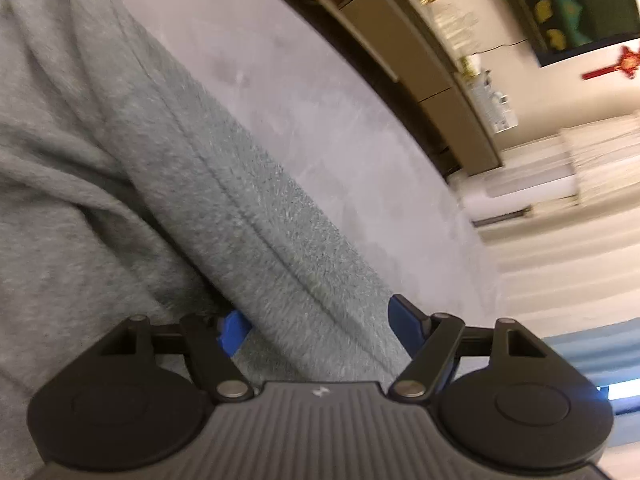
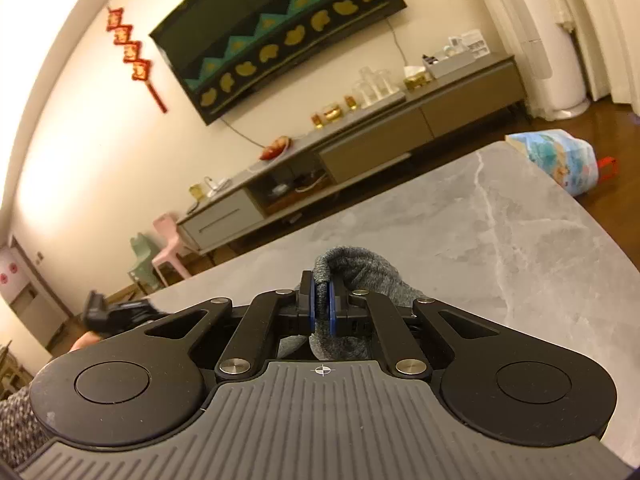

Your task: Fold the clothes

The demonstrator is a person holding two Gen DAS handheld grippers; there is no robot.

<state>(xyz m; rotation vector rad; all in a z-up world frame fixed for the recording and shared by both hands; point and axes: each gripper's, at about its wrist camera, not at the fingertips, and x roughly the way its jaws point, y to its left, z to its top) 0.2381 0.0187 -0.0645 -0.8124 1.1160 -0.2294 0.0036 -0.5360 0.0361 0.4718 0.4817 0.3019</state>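
The grey fleece garment (image 1: pixel 248 216) lies creased on the worktop (image 1: pixel 320 128), blurred. The left hand-held gripper (image 1: pixel 316 326) gapes over it; the right hand-held gripper (image 2: pixel 321 300) pinches a fold.

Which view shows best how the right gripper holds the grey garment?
The right wrist view: the right gripper is shut on a bunched fold of the garment above the table. The left wrist view shows only the garment lying between the open left gripper.

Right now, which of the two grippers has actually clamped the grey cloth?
The right gripper: its blue pads are pinched shut on a fold of grey cloth. The left gripper stands open, cloth lying loose between.
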